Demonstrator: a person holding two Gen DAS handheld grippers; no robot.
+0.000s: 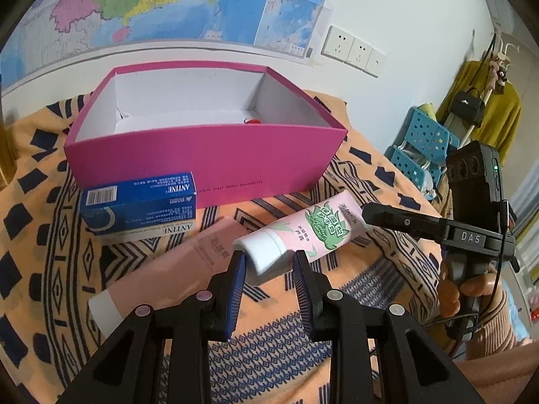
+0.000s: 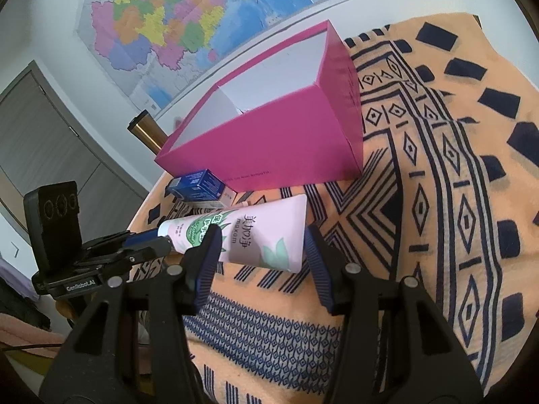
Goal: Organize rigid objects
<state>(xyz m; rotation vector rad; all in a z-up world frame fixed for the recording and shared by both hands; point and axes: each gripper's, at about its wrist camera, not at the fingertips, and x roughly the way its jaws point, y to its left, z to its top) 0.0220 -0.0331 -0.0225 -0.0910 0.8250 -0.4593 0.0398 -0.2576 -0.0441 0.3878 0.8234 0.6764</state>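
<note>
Two grippers: both are on the same pink tube (image 1: 303,230), one at each end.
Left gripper (image 1: 268,261): its blue pads (image 1: 238,271) are clenched on the white cap (image 1: 266,252) of the tube.
Right gripper (image 2: 262,239): its jaws stand at both sides of the flat end of the tube (image 2: 266,235); the left pad seems to touch it, but I cannot tell if the other pad presses on it.
Hand: a hand (image 1: 471,289) in a pink sleeve holds the handle of the right gripper, at the right side of the left camera view.
Tube: it has green leaf pictures and is tilted, with the cap end lower and nearer to the left gripper. It is above the cloth, in front of the box and not inside it.
Second tube (image 1: 158,276): pale pink, it lies on the cloth just left of the left gripper.
Blue carton (image 1: 139,202): it stands touching the front wall of the box, at its left corner.
Box (image 1: 209,158): magenta outside, white inside, open at the top; a small red thing (image 1: 253,121) shows at the bottom.
Cloth (image 2: 438,202): orange with dark blue patterns, it covers the surface under all things.
Wall: a coloured map (image 2: 161,23) hangs behind the box.
</note>
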